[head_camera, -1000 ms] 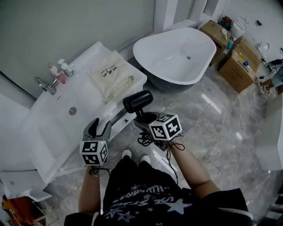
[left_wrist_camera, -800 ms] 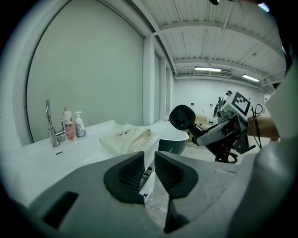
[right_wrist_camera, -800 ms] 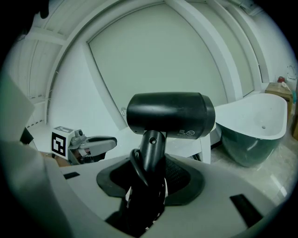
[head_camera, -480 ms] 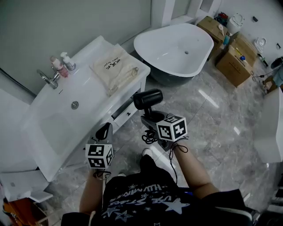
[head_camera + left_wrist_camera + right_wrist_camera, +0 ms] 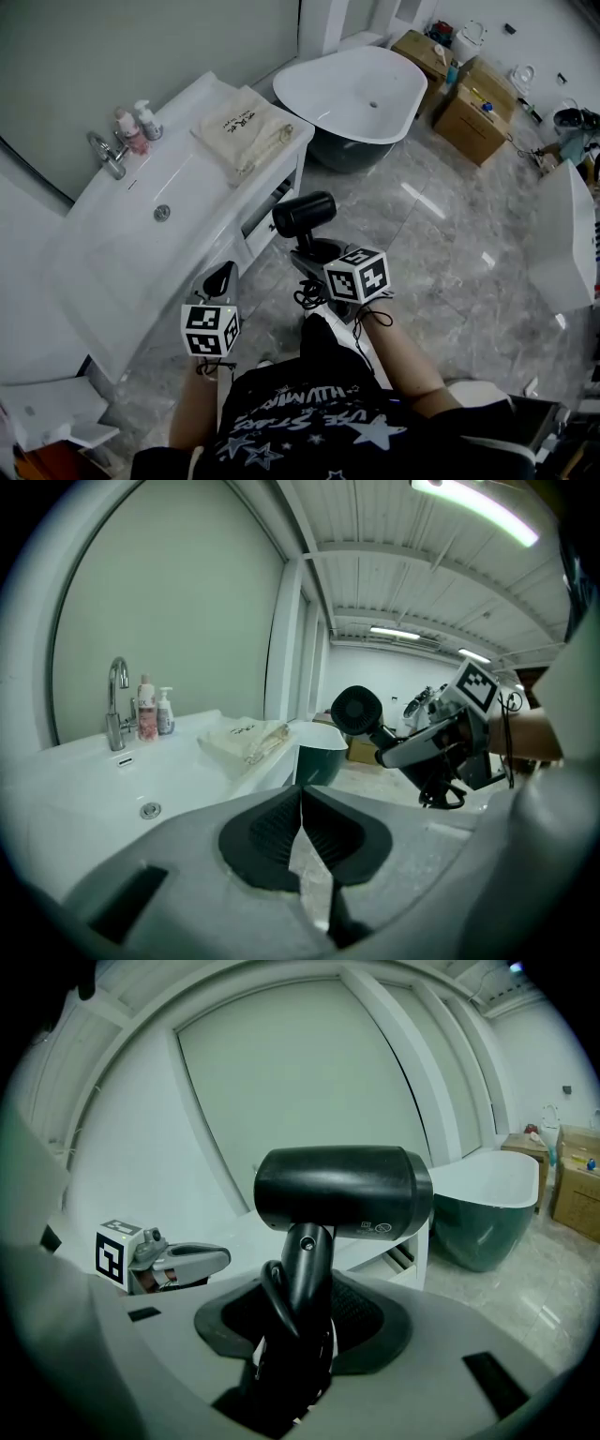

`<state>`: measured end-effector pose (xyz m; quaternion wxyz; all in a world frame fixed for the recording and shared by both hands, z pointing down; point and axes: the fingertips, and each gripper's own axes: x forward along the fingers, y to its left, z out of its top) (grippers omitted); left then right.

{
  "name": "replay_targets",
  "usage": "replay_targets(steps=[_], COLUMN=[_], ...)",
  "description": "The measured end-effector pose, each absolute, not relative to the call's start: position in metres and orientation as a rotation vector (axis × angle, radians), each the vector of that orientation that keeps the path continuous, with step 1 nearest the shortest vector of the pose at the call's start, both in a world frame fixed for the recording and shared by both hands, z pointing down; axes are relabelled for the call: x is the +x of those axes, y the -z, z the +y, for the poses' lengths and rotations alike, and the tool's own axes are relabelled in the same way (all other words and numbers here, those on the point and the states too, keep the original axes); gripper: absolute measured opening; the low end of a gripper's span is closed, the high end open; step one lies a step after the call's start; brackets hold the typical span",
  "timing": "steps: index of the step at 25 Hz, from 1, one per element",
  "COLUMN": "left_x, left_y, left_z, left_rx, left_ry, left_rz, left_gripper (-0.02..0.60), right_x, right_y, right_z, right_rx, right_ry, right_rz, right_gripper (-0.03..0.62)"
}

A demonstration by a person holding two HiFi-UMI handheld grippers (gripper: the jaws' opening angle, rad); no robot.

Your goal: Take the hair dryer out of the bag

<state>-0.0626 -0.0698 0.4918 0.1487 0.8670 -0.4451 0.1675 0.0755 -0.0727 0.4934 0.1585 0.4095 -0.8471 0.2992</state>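
Note:
A black hair dryer (image 5: 300,214) stands upright in my right gripper (image 5: 311,253), which is shut on its handle; the coiled cord hangs below the marker cube. In the right gripper view the dryer (image 5: 342,1190) fills the middle, its handle pinched between the pads of my right gripper (image 5: 298,1326). My left gripper (image 5: 222,275) hovers in front of the vanity, shut and empty; its pads meet in the left gripper view (image 5: 300,803). The cream cloth bag (image 5: 246,131) lies flat on the white counter, seen also as the bag (image 5: 246,741) from the left gripper.
The white vanity (image 5: 112,272) with sink drain (image 5: 161,213), faucet (image 5: 105,155) and two bottles (image 5: 136,125) runs along the left. A freestanding bathtub (image 5: 356,94) sits behind, cardboard boxes (image 5: 469,112) beyond it. Grey marble floor (image 5: 450,244) spreads to the right.
My left gripper's jaws have gone from open to shut, with nothing in them. Both grippers have drawn back from the vanity. The dryer stays in the right gripper.

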Motion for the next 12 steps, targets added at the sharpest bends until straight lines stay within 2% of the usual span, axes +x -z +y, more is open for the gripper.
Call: replay_targets(steps=[12], left_x=[-0.109], left_y=[-0.518], left_z=[0.029], left_rx=[2.501], left_ry=[-0.508], left_rz=[-1.108], left_gripper=[0.023], right_x=[0.048], right_y=[-0.494], right_z=[0.029], right_rx=[1.351], right_ry=[-0.921], right_rz=[-2.349], right_gripper=[0.173])
